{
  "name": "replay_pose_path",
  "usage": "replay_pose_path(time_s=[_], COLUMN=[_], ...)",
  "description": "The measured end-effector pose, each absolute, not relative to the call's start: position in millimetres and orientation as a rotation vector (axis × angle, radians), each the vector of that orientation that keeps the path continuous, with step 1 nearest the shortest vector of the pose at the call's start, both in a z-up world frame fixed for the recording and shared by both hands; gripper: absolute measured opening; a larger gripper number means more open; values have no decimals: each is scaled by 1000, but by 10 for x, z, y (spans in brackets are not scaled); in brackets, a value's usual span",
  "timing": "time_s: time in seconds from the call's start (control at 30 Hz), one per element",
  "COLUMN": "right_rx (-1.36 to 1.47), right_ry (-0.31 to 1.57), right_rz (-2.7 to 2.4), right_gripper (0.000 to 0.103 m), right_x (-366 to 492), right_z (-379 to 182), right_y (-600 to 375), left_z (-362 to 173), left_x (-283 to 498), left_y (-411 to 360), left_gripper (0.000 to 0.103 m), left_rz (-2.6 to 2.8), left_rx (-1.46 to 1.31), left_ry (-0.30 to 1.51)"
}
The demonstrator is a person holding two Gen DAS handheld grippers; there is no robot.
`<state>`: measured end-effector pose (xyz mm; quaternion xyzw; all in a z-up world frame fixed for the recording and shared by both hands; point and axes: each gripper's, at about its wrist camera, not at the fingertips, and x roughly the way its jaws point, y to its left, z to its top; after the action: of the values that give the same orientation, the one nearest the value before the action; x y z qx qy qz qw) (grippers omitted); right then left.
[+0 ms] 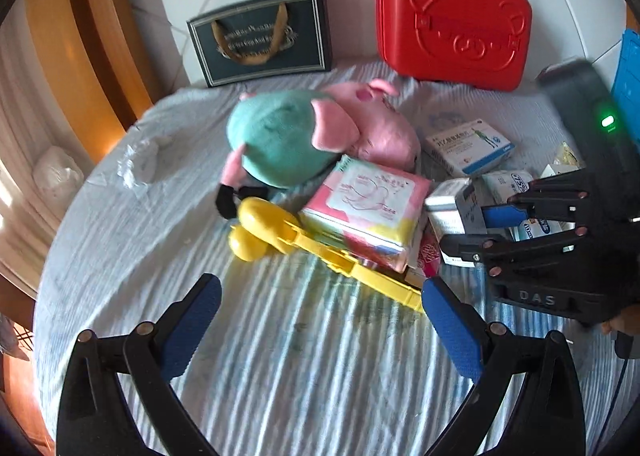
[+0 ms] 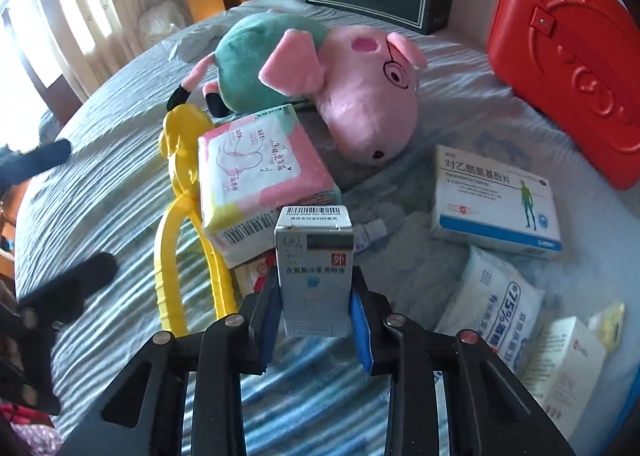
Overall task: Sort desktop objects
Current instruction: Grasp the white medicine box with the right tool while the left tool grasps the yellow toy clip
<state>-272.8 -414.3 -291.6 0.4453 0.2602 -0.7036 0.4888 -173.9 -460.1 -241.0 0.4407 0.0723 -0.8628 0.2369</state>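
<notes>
My right gripper [image 2: 314, 298] is shut on a small grey medicine box [image 2: 314, 256], its blue pads pressing the box's two sides while it stands upright among the clutter. From the left wrist view the same gripper [image 1: 476, 230] sits at the right, on that box [image 1: 450, 207]. My left gripper [image 1: 320, 296] stands open and holds nothing, above bare striped cloth just in front of a yellow plastic tong toy [image 1: 280, 236]. A pink pad pack [image 2: 260, 163] lies beside the held box, and a pink and green pig plush [image 2: 320, 75] lies behind it.
A round table under a striped blue cloth [image 1: 280, 356] holds everything. At the back stand a red case [image 1: 452, 19] and a dark gift bag [image 1: 260, 39]. A white-blue pill box [image 2: 496, 199], a wipes pack [image 2: 492, 296] and a white carton [image 2: 568, 360] lie to the right.
</notes>
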Motion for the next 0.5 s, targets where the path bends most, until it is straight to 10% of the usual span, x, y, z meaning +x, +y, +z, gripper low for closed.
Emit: replay_pose_path(time_s=[0.2, 0.33, 0.5], right_rx=[1048, 1056, 1067], right_ry=[558, 515, 466], right_rz=[-1733, -1749, -1762], right_gripper=[30, 30, 31], right_x=[-2864, -2967, -3054], right_z=[-2754, -2682, -2575], right_y=[-3993, -3914, -3870], left_z=[-2652, -2816, -2908], left_x=[-1994, -2006, -2086], left_y=[-4754, -4876, -4900], left_gripper=[100, 66, 59], left_rz=[-2330, -2303, -2341], left_rx=[1261, 1324, 1366], left_ry=[299, 411, 413])
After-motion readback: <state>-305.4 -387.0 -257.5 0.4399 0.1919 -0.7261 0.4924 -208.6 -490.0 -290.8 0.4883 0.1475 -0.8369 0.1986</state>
